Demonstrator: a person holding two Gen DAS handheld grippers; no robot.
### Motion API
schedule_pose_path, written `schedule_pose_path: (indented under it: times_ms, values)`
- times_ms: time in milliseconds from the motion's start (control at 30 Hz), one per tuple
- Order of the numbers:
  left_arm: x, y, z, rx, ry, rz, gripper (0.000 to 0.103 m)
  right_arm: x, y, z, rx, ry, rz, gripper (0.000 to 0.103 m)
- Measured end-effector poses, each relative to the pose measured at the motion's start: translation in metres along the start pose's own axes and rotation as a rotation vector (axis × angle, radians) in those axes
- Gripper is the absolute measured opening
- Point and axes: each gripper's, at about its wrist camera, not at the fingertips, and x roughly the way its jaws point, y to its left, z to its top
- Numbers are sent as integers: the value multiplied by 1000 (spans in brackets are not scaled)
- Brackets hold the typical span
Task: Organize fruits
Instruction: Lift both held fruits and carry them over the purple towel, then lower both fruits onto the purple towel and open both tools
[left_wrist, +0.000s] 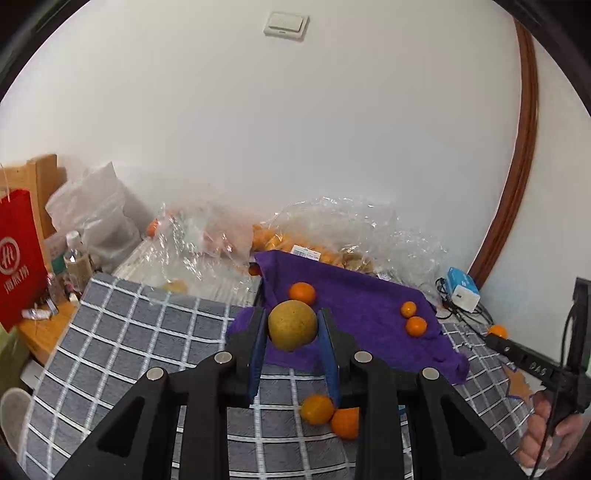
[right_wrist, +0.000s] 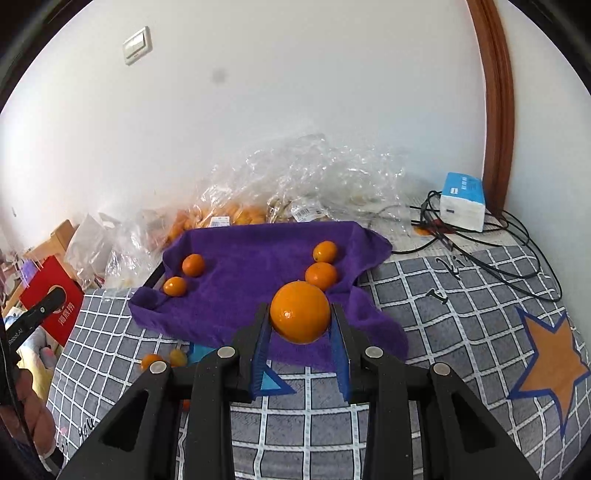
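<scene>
My left gripper (left_wrist: 292, 325) is shut on a round yellow-brown pear (left_wrist: 292, 325) and holds it above the near edge of a purple towel (left_wrist: 351, 302). My right gripper (right_wrist: 300, 317) is shut on a large orange (right_wrist: 300, 312) above the towel's front edge (right_wrist: 251, 266). Small tangerines lie on the towel: two on its left side (right_wrist: 193, 264) (right_wrist: 174, 286) and two on its right side (right_wrist: 325, 251) (right_wrist: 321, 275). Two more tangerines (left_wrist: 317, 409) lie on the checked grey cloth (left_wrist: 147, 332) beneath my left gripper.
Crumpled clear plastic bags (right_wrist: 295, 177) with more fruit lie against the wall behind the towel. A blue-white tissue pack (right_wrist: 463, 201) and black cables (right_wrist: 498, 240) sit at the right. A red paper bag (left_wrist: 18, 254) and bottles stand at the left.
</scene>
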Motion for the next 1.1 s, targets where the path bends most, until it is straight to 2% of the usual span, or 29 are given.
schedule_pose_path:
  times_ms: [267,400,500,700,867,1100]
  values:
    - [22,-4,12,2,-1,6,26,25,-6,12,2,20,-6,31]
    - [44,-5,17,-31,22,1,26,41,-12,19,28,43,-6,31]
    - [60,-12,24,-20,26,1,26,51,-12,30,41,40,9,31]
    - [102,-12,25,-47,65,-6,26,73,-6,41,7,30,-2,31]
    - [129,-1,4,-74,115,10,26,111,-13,23,12,129,-24,31]
    - [141,6,-3,-88,160,8,26,134,-21,12,38,195,1,31]
